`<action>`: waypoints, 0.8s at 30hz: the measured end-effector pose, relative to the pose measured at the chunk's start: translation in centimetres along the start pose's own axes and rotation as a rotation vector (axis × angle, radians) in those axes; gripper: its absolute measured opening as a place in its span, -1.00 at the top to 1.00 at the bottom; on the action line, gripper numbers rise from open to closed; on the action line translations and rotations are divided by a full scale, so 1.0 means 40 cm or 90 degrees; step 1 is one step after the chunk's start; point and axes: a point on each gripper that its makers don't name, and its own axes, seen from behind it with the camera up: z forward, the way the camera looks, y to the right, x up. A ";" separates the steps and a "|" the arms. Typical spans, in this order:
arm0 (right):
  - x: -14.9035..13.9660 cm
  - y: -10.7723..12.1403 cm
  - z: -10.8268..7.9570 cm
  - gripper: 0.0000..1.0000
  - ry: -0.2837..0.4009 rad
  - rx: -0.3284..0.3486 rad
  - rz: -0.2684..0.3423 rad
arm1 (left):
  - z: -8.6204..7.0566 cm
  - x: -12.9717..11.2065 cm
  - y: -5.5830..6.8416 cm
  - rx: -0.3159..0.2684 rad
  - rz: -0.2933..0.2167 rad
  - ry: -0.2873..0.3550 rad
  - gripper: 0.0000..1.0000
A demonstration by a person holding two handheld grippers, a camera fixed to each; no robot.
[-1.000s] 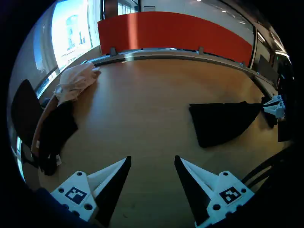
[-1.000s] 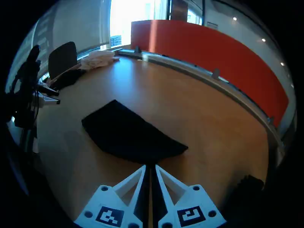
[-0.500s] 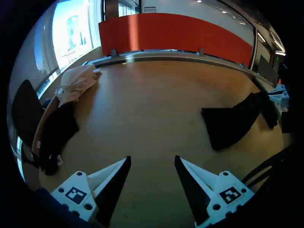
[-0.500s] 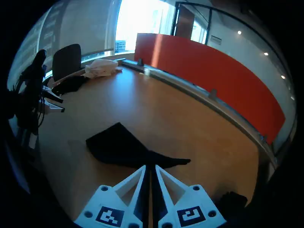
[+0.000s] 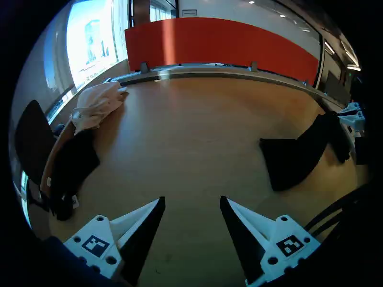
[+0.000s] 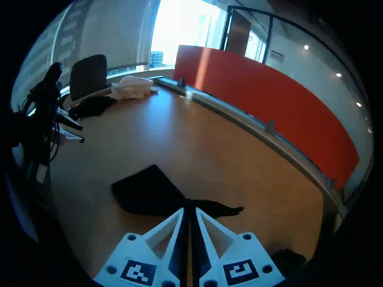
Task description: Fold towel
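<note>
Towel: the towel (image 6: 148,193) is black and lies mostly on the table (image 6: 191,138), well short of the screen (image 6: 268,100); one corner is raised off the wood and the rest trails in a crumpled wedge
Right gripper: your right gripper (image 6: 190,221) has its fingers drawn almost together, with the raised corner pinched between them
Left gripper: your left gripper (image 5: 191,225) is spread wide and holds nothing, over bare wood on the side of the table away from the screen, well apart from the towel
Slip risk: you hold the towel by one corner only, so a quick pull away from the screen could tug the cloth out of the pinch and drop it in a heap
Skew risk: with one corner up and the others loose, the towel is likely to twist or bunch as it travels, and the fold would land crooked
Reach risk: your free gripper has a long way to go to a second corner; rush it and you may grab a doubled layer, not a single edge
Edge risk: the towel sits towards the table's rim away from the screen, so dragging it further that way could let it slide off
Clutter: the pale cloth (image 5: 95,103) and dark cloth (image 5: 72,167) lie at one end of the screen, well apart from the towel, so they are unlikely to interfere
</note>
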 end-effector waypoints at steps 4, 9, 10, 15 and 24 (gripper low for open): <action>0.013 -0.016 0.014 0.78 0.002 0.011 -0.007 | -0.003 0.003 -0.005 0.001 -0.002 0.002 -0.69; 0.025 -0.048 0.041 0.77 0.001 0.029 -0.013 | -0.005 0.005 -0.012 0.002 -0.005 0.004 -0.69; 0.027 -0.056 0.047 0.77 0.001 0.033 -0.015 | -0.006 0.006 -0.013 0.002 -0.006 0.005 -0.69; 0.035 -0.098 0.080 0.76 -0.002 0.054 -0.022 | -0.009 0.008 -0.023 0.004 -0.010 0.007 -0.69; 0.053 -0.182 0.140 0.74 -0.006 0.099 -0.027 | -0.015 0.011 -0.053 0.014 -0.017 0.012 -0.69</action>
